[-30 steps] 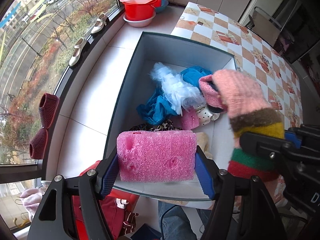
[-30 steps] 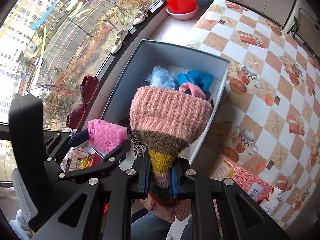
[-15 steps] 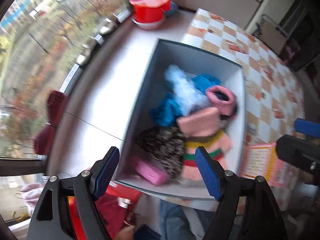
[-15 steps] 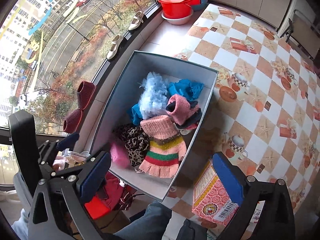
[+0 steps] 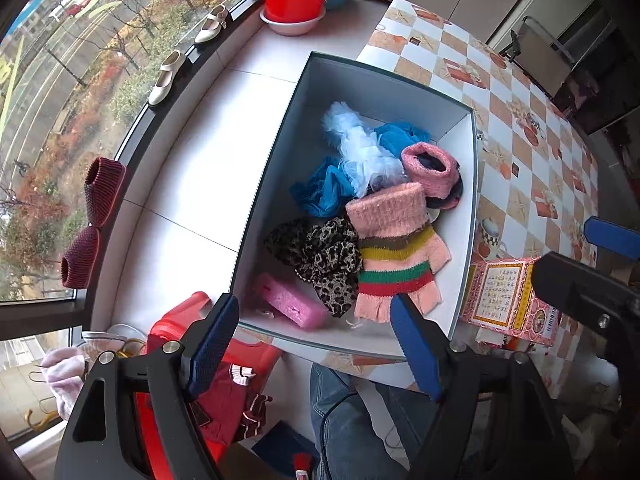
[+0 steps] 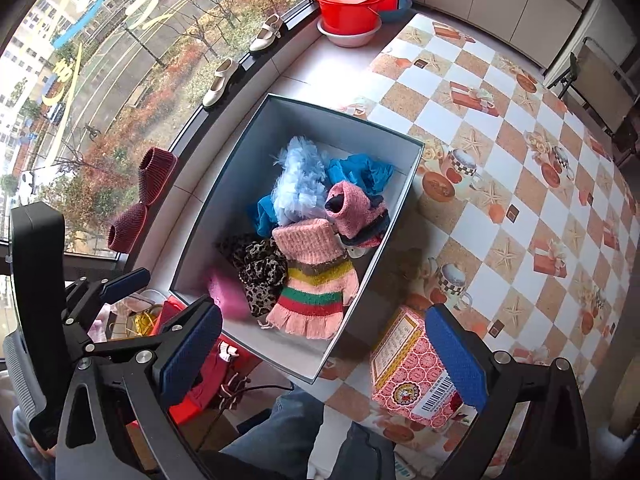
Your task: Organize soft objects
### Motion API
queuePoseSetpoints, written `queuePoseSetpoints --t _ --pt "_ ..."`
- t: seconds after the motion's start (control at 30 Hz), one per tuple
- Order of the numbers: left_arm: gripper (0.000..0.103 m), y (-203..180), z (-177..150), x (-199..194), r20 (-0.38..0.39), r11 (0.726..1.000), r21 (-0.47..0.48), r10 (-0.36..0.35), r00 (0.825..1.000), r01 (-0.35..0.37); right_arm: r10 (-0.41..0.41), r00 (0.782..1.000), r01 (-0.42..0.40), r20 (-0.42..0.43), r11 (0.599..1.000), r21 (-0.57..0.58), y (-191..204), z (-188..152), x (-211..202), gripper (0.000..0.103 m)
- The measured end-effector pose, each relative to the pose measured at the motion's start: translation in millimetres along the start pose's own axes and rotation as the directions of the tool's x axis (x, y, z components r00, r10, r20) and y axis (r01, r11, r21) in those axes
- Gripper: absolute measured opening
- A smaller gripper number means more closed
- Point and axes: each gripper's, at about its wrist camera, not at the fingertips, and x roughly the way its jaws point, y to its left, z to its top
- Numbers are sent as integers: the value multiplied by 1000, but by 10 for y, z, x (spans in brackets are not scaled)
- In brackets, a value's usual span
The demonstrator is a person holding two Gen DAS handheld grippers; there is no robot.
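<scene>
Inside the box [image 5: 280, 184], a striped glove [image 5: 394, 256] lies at three o'clock from a pink sponge [image 5: 294, 304]. Both the left gripper [image 5: 316, 344] and the right gripper [image 6: 324, 356] are spread wide, grasping nothing.

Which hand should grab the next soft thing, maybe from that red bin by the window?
Probably the left. The left gripper hangs open and empty right beside the red bin holding red knitwear. The right gripper, also open and empty, sits farther over, near the pink carton.
</scene>
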Motion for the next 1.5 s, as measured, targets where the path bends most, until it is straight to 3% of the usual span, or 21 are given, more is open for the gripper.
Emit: queuePoseSetpoints --t 0.23,0.47,1.5 --pt "81 2 -14 71 -5 1000 8 10 1000 -10 -8 1000 7 -19 1000 -21 60 10 54 102" --pt "81 70 -53 -327 -12 1000 7 6 1000 -5 -13 1000 12 -29 1000 -28 99 -2 80 102" --pt "81 102 -90 -252 -31 998 56 18 999 -16 -30 999 30 -31 999 -16 149 -57 106 102"
